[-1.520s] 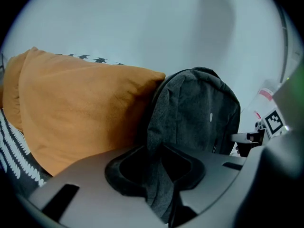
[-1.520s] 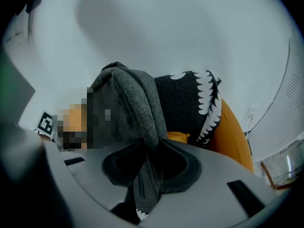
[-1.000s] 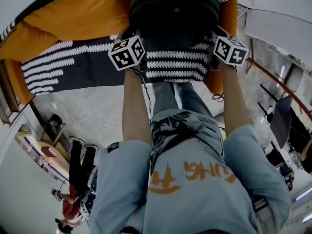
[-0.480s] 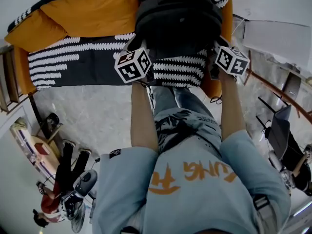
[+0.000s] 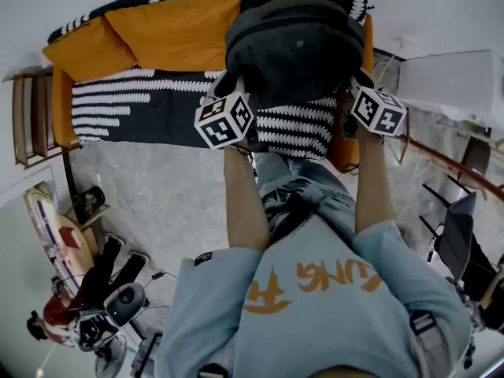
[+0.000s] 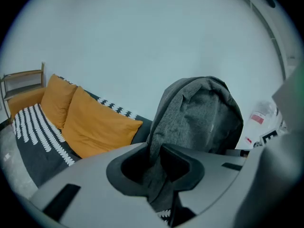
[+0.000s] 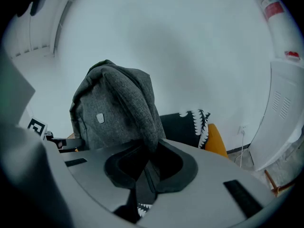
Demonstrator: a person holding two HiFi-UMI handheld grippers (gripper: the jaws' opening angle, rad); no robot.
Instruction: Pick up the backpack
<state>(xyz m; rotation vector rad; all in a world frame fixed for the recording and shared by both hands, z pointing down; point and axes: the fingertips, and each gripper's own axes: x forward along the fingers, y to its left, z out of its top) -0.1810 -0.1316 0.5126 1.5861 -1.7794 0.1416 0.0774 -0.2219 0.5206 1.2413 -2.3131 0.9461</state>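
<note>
The dark grey backpack point(image 5: 291, 50) hangs in the air above the sofa, held from both sides. My left gripper point(image 5: 233, 107) is shut on a fold of the backpack's grey fabric point(image 6: 154, 175) at its left side. My right gripper point(image 5: 361, 101) is shut on a dark strap and fabric edge point(image 7: 147, 175) at its right side; its jaws have just closed a little tighter on it. In the left gripper view the backpack point(image 6: 199, 118) rises above the jaws. The right gripper view shows the backpack point(image 7: 114, 110) with a small grey badge.
Below the bag is the sofa point(image 5: 142, 105) with its black-and-white patterned cover and orange cushions point(image 5: 169, 30). A wooden chair point(image 5: 31, 120) stands at the left, a white cabinet point(image 5: 449, 81) at the right. A seated person point(image 5: 75, 305) and gear occupy the lower left floor.
Both grippers have risen with the backpack, which now hangs higher above the sofa seat. More of the sofa and floor shows in the head view.
</note>
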